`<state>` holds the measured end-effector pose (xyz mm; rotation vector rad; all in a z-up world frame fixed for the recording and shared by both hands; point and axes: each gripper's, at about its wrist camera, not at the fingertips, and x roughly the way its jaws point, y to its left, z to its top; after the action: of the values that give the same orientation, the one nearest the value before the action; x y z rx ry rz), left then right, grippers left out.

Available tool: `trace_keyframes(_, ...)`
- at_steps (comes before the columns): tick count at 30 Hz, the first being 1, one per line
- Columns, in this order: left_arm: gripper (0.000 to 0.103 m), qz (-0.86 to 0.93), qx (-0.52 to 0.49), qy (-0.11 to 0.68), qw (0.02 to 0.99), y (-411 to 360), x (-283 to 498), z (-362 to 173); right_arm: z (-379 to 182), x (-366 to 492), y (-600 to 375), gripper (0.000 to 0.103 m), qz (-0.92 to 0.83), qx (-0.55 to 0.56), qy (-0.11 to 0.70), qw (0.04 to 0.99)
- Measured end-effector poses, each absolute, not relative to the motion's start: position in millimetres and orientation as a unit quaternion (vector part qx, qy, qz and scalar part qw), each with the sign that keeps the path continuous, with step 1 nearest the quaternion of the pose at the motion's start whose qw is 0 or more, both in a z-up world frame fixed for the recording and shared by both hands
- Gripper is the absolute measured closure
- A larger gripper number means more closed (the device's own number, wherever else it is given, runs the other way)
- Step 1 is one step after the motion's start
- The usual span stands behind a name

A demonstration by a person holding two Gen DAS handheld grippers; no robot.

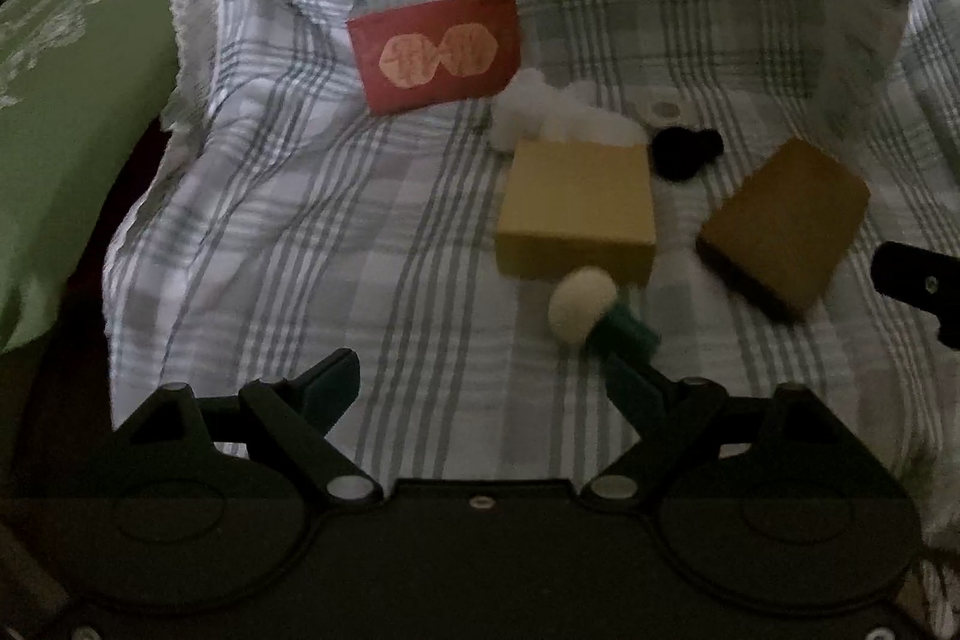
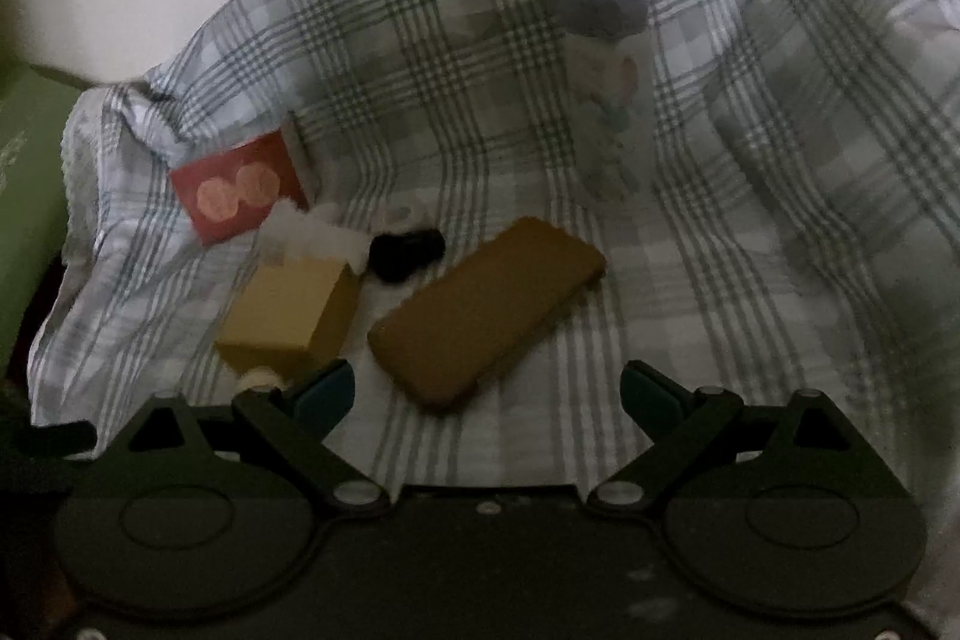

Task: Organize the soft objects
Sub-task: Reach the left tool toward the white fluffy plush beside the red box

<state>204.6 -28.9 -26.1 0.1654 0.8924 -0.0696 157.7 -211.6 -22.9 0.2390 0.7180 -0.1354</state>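
- Your left gripper [image 1: 480, 388] hangs with jaws spread wide and empty above the rumpled plaid sheet [image 1: 300, 232].
- Your right gripper [image 2: 486, 391] gapes too, gripping nothing.
- The soft things lie mid-sheet: white fluffy tuft [image 1: 558, 112], black fuzzy lump [image 1: 684, 151], cream pom-pom [image 1: 585, 301] touching the yellow boxy block [image 1: 576, 208].
- A flat brown rounded slab [image 2: 486, 310] lies just beside the block.

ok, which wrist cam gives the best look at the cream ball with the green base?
Left wrist. The cream ball with the green base lies in full view just ahead of the left gripper, in front of the tan box. In the right wrist view only a sliver of it shows, behind a finger of the right gripper.
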Motion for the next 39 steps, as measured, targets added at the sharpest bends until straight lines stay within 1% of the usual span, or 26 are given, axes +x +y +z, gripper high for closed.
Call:
trace_keyframes(11, 0.016, -0.023, 0.058, 0.431, 0.900, -24, 278, -30, -43, 257, -207, 0.009, -0.051, 0.110, 0.352, 0.928)
trace_keyframes(14, 0.016, -0.019, 0.058, 0.431, 0.900, -23, 291, -32, -50, 281, -200, 0.014, -0.048, 0.084, 0.354, 0.930)
trace_keyframes(15, 0.016, -0.018, 0.061, 0.431, 0.900, -22, 295, -34, -54, 289, -197, 0.017, -0.046, 0.070, 0.356, 0.931)
trace_keyframes(18, 0.016, -0.016, 0.064, 0.432, 0.899, -21, 303, -37, -62, 307, -191, 0.018, -0.036, 0.038, 0.361, 0.931)
trace_keyframes(26, 0.016, -0.015, 0.051, 0.440, 0.896, -16, 326, -40, -76, 324, -177, 0.019, 0.014, -0.036, 0.357, 0.933)
trace_keyframes(34, 0.016, -0.023, 0.048, 0.435, 0.899, -15, 335, -39, -88, 343, -166, 0.020, 0.052, -0.046, 0.360, 0.930)
trace_keyframes(36, 0.016, -0.025, 0.049, 0.433, 0.900, -16, 337, -38, -93, 348, -163, 0.023, 0.049, -0.048, 0.365, 0.929)
trace_keyframes(38, 0.016, -0.028, 0.051, 0.431, 0.901, -17, 339, -38, -96, 351, -164, 0.035, 0.048, -0.041, 0.367, 0.928)
trace_keyframes(39, 0.016, -0.030, 0.052, 0.430, 0.901, -17, 340, -37, -98, 354, -165, 0.045, 0.052, -0.037, 0.376, 0.925)
